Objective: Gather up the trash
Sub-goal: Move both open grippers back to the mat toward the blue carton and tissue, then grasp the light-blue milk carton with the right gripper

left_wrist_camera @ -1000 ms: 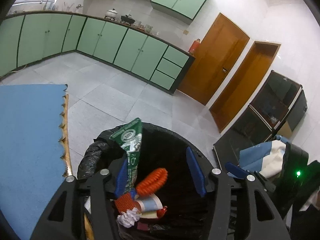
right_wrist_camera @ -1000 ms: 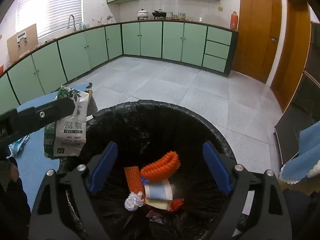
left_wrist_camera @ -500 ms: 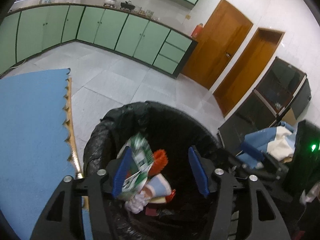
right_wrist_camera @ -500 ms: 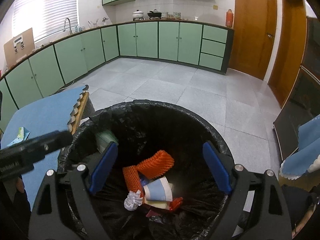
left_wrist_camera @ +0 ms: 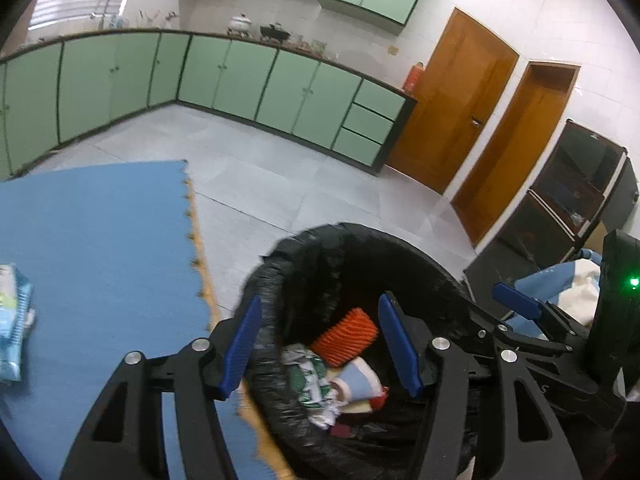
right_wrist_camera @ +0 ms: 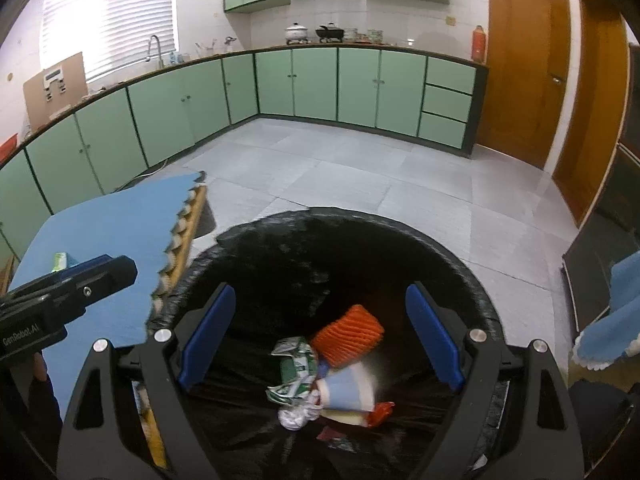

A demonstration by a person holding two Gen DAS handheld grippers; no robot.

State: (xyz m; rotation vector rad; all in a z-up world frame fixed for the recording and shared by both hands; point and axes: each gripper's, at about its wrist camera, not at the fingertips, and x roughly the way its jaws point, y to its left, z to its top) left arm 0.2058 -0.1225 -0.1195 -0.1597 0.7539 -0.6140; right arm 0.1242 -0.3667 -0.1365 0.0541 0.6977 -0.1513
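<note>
A bin lined with a black bag [left_wrist_camera: 360, 236] [right_wrist_camera: 360, 216] stands beside the blue mat. Inside lie a crumpled green-and-white wrapper [left_wrist_camera: 312, 376] [right_wrist_camera: 296, 364], an orange ribbed piece [left_wrist_camera: 344, 338] [right_wrist_camera: 348, 336], a blue paper cup [left_wrist_camera: 360, 376] [right_wrist_camera: 348, 392] and a white tissue wad [right_wrist_camera: 296, 416]. My left gripper [left_wrist_camera: 319, 302] hangs open over the bin's left rim with nothing between its pads. My right gripper [right_wrist_camera: 320, 291] stands wide open above the bin, empty. A light blue packet [left_wrist_camera: 14, 312] lies on the mat at the far left.
The blue foam mat [left_wrist_camera: 100, 240] [right_wrist_camera: 112, 232] covers a table left of the bin. Green cabinets [right_wrist_camera: 360, 84] line the far walls, with wooden doors [left_wrist_camera: 452, 100] at the right. A black glass cabinet [left_wrist_camera: 576, 184] and a blue cloth [right_wrist_camera: 616, 320] sit right of the bin.
The green-and-white wrapper left my left gripper and dropped into the bin. The left gripper then swung left toward the mat. The right gripper stayed over the bin.
</note>
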